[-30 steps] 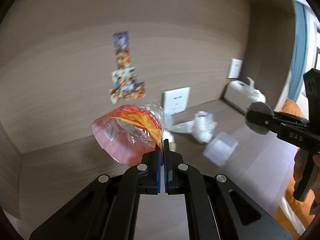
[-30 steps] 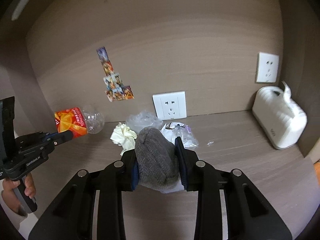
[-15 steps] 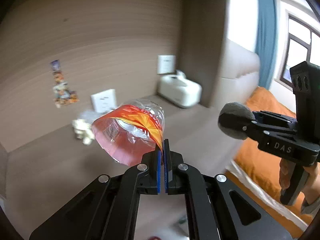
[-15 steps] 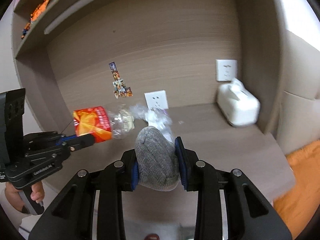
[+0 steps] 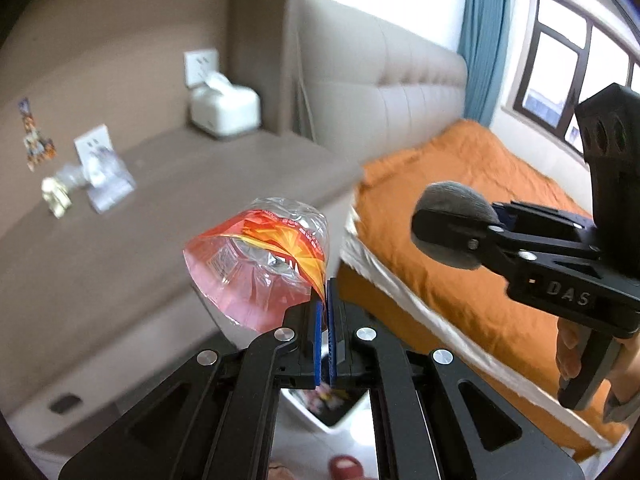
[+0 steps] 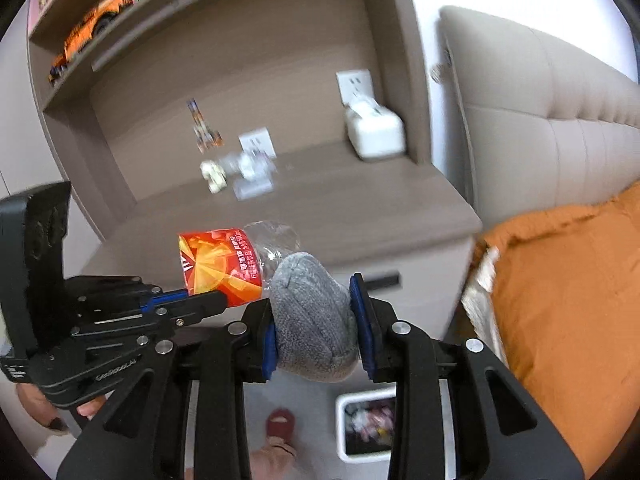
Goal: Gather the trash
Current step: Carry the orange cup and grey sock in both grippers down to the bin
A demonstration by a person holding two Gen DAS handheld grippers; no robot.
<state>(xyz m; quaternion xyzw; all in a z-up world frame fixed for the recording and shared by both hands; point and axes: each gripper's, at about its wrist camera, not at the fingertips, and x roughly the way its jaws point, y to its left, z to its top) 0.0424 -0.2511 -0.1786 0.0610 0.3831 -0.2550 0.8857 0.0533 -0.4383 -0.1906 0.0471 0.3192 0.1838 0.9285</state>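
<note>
My left gripper [image 5: 326, 304] is shut on the orange label of a crushed clear plastic bottle [image 5: 260, 264] and holds it in the air beyond the desk's front edge; the bottle also shows in the right wrist view [image 6: 236, 260]. My right gripper [image 6: 316, 320] is shut on a grey knitted sock [image 6: 312, 324], which also shows in the left wrist view [image 5: 452, 224]. A white trash bin [image 6: 340, 424] with wrappers inside stands on the floor below both grippers. A yellowish paper wad [image 6: 214, 174] and clear plastic wrappers [image 6: 252, 176] lie on the desk.
A white tissue box [image 6: 374, 136] sits at the desk's back right corner. A bed with an orange cover [image 5: 480, 240] and padded headboard [image 6: 552, 120] is to the right. A red slipper [image 6: 280, 426] is on the floor by the bin. Shelves with books run above the desk.
Both grippers have pulled back from the desk and swung right and down, carrying the bottle and the sock. The bed, floor and trash bin have come into view.
</note>
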